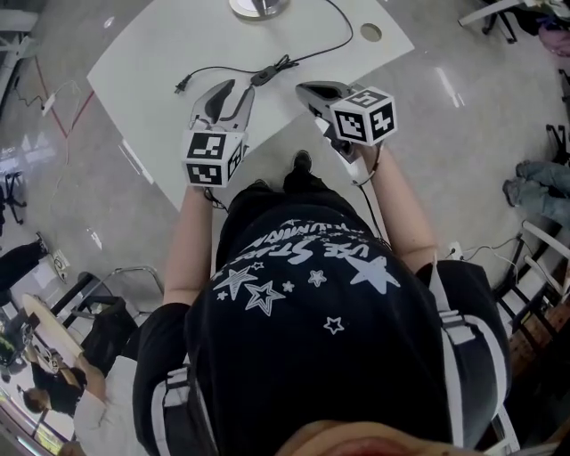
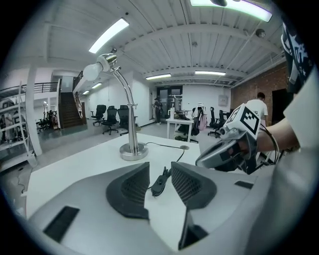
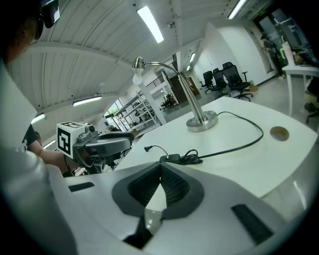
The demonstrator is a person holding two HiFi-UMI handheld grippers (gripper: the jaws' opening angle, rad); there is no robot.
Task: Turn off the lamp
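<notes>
Sitting at far edge of white table (image 1: 160, 62): lamp (image 1: 258, 7), only its round chrome foot shows in head view. Stem upright, long axis vertical; gooseneck arcs over at top, and lamp head (image 2: 94, 69) droops down + toward left in left gripper view. Can't tell if it's lit. Cord (image 1: 334, 44) leaves the foot, loops out right, comes back toward near edge to inline switch (image 1: 264, 77), then runs on to plug (image 1: 181, 86), lying loose on tabletop at left. Switch is black and elongated, w/ long axis along the cord: slanted lower-left to upper-right in head view, approx crosswise in right gripper view, nearly end-on away from cam in left gripper view. left gripper (image 1: 239, 89) is over near part of table, tips pointing at switch and just short of it. Its jaws are mid-open w/ nothing btwn the pads; switch only seen thru the gap, lying on table beyond. right gripper (image 1: 305, 87) is beside it on the right, near switch but apart from it, jaw tips closed together, empty. Both grippers tilt somewhat down. Round cable hole (image 1: 370, 33) in table, right of lamp foot.
</notes>
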